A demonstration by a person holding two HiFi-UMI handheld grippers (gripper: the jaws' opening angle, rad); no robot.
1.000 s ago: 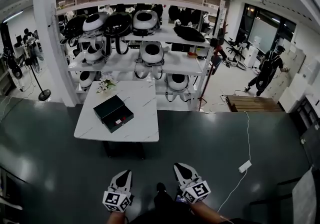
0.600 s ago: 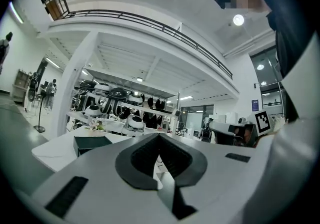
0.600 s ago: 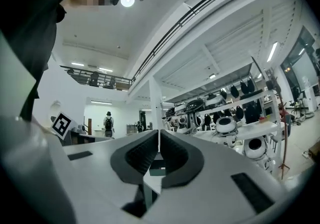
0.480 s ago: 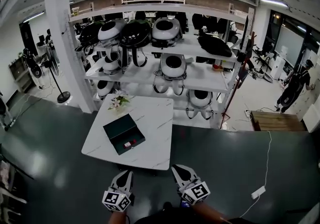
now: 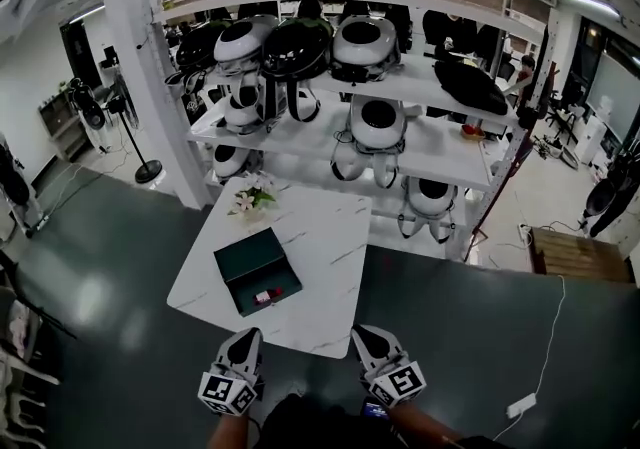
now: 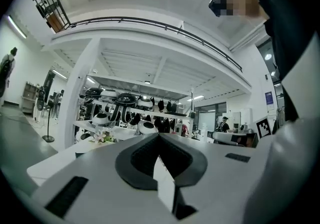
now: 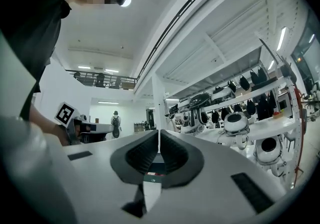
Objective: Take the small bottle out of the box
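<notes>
A dark green box (image 5: 257, 270) lies open on the white marble table (image 5: 320, 237), near its front left. Inside its lower tray sits a small red-topped bottle (image 5: 264, 296). My left gripper (image 5: 244, 345) and right gripper (image 5: 367, 341) hang side by side below the table's near edge, short of the box. Both are shut with nothing between the jaws. In the left gripper view the jaws (image 6: 159, 138) meet at a line; in the right gripper view the jaws (image 7: 159, 135) also meet.
A small vase of white flowers (image 5: 249, 199) stands at the table's back left. Behind the table a white shelf rack (image 5: 420, 147) holds several helmets. A white pillar (image 5: 150, 57) rises at the left, and a power strip (image 5: 522, 404) lies on the dark floor at the right.
The table and box have come nearer and shifted right in the head view as the person walked up. Both grippers stay low and shut.
</notes>
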